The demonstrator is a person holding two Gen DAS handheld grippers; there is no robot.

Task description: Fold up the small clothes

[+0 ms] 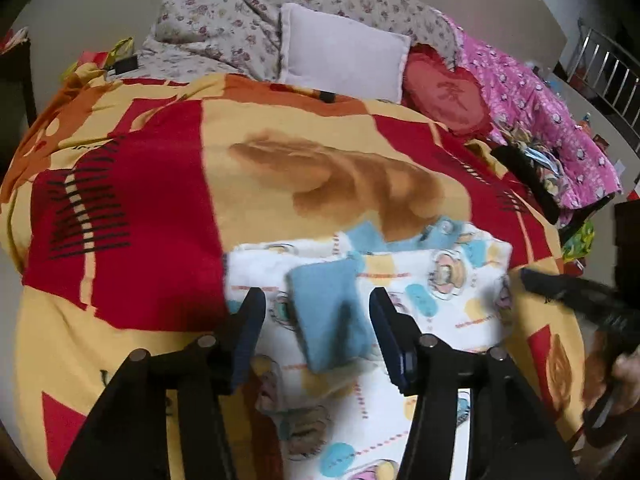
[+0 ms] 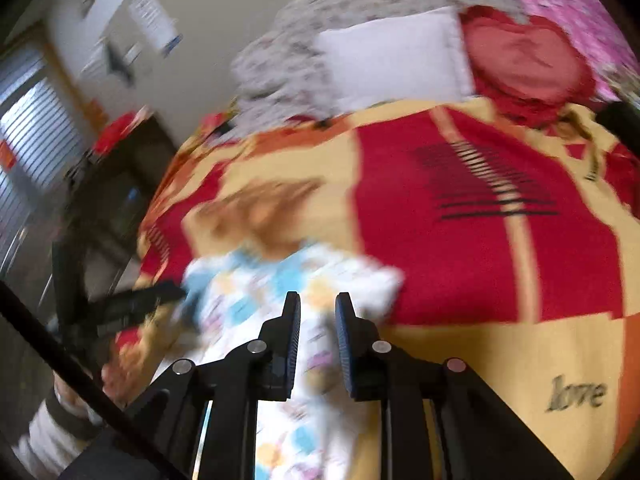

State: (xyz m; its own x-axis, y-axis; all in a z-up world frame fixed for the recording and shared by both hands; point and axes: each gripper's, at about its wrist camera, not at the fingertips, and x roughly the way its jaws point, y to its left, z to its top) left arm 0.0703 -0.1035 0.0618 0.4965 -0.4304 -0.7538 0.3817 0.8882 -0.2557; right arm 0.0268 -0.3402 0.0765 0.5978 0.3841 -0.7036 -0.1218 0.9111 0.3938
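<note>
Baby garment (image 1: 400, 280), white with cartoon print and blue cuffs: lies on the bed's red-and-yellow blanket (image 1: 140, 208), one blue-cuffed sleeve folded across its front. Left gripper (image 1: 318, 300): fingers spread above that cuff, holding nothing. Right gripper (image 2: 318, 304): fingers narrowly parted over the cloth, nothing visibly pinched. Step: sleeves in; judged next, fold the body over.

Bed (image 1: 120, 208) carries printed baby garment (image 1: 400, 276), pillows (image 1: 344, 52).
</note>
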